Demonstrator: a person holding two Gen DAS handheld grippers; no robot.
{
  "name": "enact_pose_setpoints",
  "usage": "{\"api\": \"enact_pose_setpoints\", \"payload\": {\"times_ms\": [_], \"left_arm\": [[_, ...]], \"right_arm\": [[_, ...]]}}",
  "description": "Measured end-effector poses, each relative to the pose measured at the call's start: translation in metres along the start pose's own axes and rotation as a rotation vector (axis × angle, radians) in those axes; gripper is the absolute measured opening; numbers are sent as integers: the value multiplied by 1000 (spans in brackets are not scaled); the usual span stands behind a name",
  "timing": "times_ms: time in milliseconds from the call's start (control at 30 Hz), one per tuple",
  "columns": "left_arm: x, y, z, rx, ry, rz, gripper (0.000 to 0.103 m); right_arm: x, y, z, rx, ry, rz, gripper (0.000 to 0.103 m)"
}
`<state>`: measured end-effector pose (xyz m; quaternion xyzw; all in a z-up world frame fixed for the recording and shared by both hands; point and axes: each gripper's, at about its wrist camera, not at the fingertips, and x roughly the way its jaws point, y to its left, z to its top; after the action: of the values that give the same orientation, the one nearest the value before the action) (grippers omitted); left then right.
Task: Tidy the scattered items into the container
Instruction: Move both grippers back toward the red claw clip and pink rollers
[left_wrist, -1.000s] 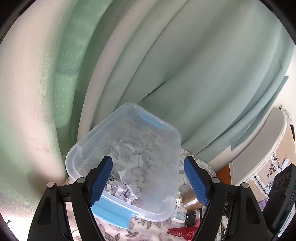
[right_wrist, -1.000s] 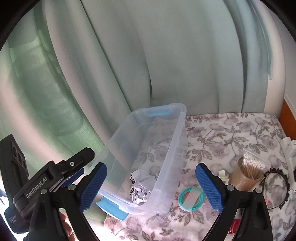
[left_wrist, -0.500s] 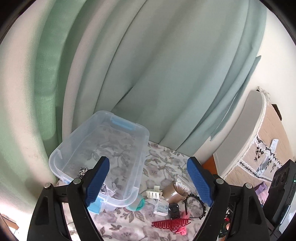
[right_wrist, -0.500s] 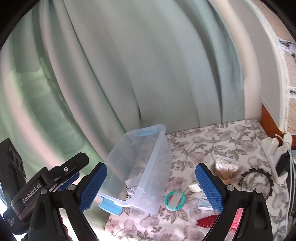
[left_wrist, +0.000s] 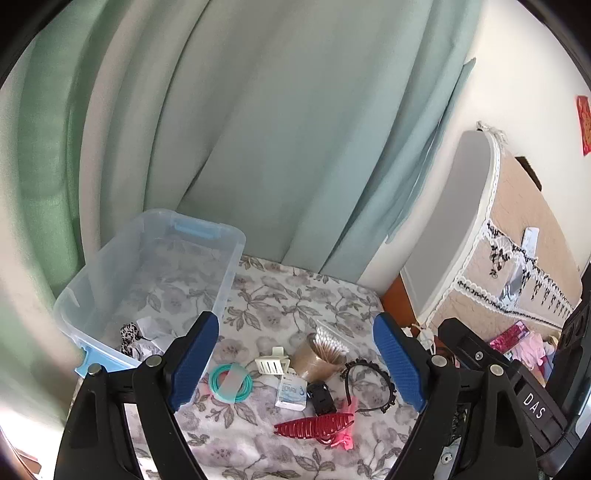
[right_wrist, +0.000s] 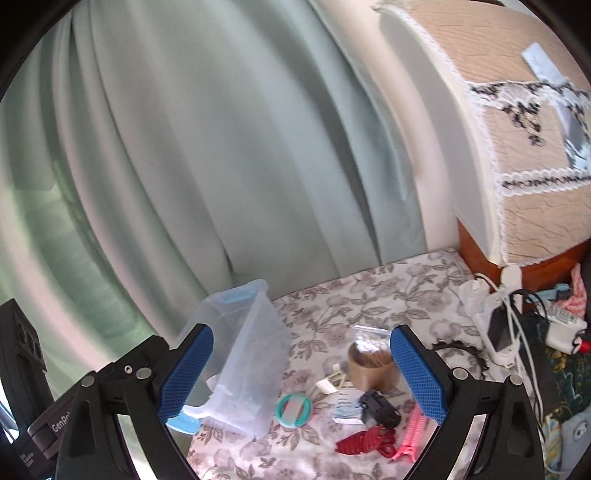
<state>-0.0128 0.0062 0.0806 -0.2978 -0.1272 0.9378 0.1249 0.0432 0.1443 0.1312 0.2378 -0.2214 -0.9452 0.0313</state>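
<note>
Both grippers hang above a floral-cloth surface (left_wrist: 295, 302), pointing down at the scatter. Left gripper (left_wrist: 295, 363): jaws wide apart, nothing btwn the pads. Right gripper (right_wrist: 300, 373): likewise spread wide and empty. Task target, a clear plastic container (left_wrist: 147, 266) w/ blue latch handles, sits at the cloth's left edge against the curtain (left_wrist: 258, 129); a crumpled paper and a spotted fabric piece already lie in its near end. Loose items cluster just right of it: teal ring (left_wrist: 231, 382), white clip (left_wrist: 273, 363), brown tub of cotton swabs (left_wrist: 319, 358), small white box (left_wrist: 292, 391), black clip (left_wrist: 321, 397), dark red hair claw (left_wrist: 314, 424), pink clip (left_wrist: 343, 437), black toothed headband (left_wrist: 369, 384). Step in hand, judged: picking the next item. Best practice: take an outlier first, e.g. the teal ring, nearest the container and lying apart from its neighbours; descend w/ pads straddling it, close only once both pads flank it, lift clear of the container wall before crossing the rim. Tub, box and black clip touch or overlap, so a grab there risks dragging a neighbour. Open room: bare cloth behind the cluster and toward the curtain. Limits: curtain close behind the container, cloth edge at left, cables and a power strip (right_wrist: 491, 295) crowding the right side.
</note>
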Motion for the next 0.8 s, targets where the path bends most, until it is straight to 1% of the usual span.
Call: {"api": "enact_pose_setpoints", "payload": {"times_ms": [200,333,500,700,800], "left_arm": [[18,-12,-14,30,76,-3,86],[28,-18,-25,48,114,0,86],[47,-27,-45,73,186,0,86],[70,-38,-74,115,266,-9,86],[79,-43,-86,138,304,-16,86]], "right_arm": [[0,-34,-10,50,39,-66,98],[5,-49,-22,66,74,-93,98],[20,-75,-38,113,142,-150,98],[34,-95,-57,102,211,-225,98],[42,-110,-67,133,250,-250,98]]}}
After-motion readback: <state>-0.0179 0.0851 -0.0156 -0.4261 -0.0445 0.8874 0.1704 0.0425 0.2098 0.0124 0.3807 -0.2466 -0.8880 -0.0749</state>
